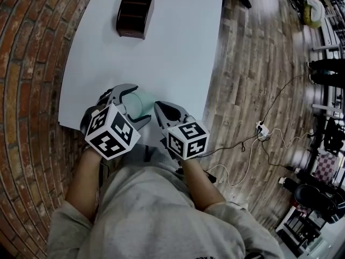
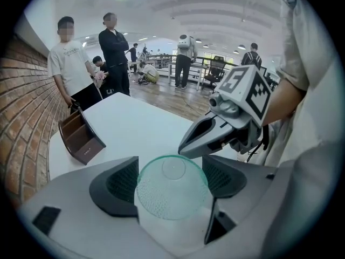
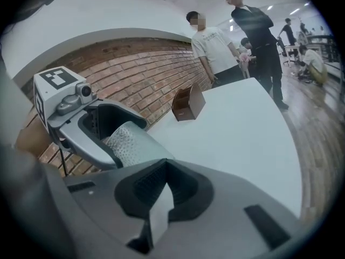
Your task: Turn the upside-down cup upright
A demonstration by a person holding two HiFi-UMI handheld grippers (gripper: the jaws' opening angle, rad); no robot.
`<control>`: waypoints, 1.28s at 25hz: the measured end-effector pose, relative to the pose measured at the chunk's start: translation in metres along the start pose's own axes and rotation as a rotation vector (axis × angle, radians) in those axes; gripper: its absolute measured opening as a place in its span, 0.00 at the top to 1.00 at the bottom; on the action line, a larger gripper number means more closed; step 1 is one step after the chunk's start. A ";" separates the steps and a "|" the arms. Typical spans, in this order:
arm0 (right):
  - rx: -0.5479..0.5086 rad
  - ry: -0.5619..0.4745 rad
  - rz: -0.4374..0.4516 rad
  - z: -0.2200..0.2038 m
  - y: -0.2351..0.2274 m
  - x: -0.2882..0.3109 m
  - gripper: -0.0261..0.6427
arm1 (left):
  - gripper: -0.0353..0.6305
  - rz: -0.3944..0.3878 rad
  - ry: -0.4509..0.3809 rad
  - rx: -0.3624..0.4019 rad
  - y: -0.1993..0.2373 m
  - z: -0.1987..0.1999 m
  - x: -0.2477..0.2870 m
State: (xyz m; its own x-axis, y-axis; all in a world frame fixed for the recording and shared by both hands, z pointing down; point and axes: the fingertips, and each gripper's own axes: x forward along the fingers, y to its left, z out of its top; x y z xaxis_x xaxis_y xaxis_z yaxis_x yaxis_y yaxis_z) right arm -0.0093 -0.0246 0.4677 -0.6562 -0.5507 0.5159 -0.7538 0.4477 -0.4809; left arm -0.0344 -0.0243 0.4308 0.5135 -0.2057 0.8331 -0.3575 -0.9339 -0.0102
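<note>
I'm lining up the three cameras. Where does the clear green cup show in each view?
Head view: cup just left of centre.
Left gripper view: cup bottom centre, between that gripper's jaws.
Right gripper view: cup left of centre, tilted.
Shared landmark: brown organizer, far across the table.

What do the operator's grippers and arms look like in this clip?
Both the left gripper and the right gripper are grey plastic, with curved, tapering jaws lined with dark ribbed pads. Each carries a white cube printed with black square markers. The person wears a pale grey top with loose sleeves.
</note>
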 end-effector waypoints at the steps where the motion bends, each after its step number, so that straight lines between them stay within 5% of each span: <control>1: 0.002 0.005 0.003 -0.002 0.001 0.001 0.95 | 0.39 0.000 -0.002 0.000 0.000 0.001 0.000; 21: 0.048 0.031 0.053 -0.016 0.012 0.016 0.95 | 0.39 -0.019 -0.005 0.003 -0.005 0.003 0.003; 32: 0.038 0.017 0.018 -0.014 0.008 0.012 0.95 | 0.39 -0.018 0.071 0.034 -0.005 -0.012 0.012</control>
State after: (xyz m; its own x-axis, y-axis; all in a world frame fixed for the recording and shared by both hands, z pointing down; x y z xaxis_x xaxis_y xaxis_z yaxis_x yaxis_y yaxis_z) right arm -0.0233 -0.0181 0.4801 -0.6704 -0.5305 0.5188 -0.7403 0.4304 -0.5165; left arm -0.0359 -0.0184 0.4478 0.4628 -0.1683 0.8703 -0.3211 -0.9470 -0.0123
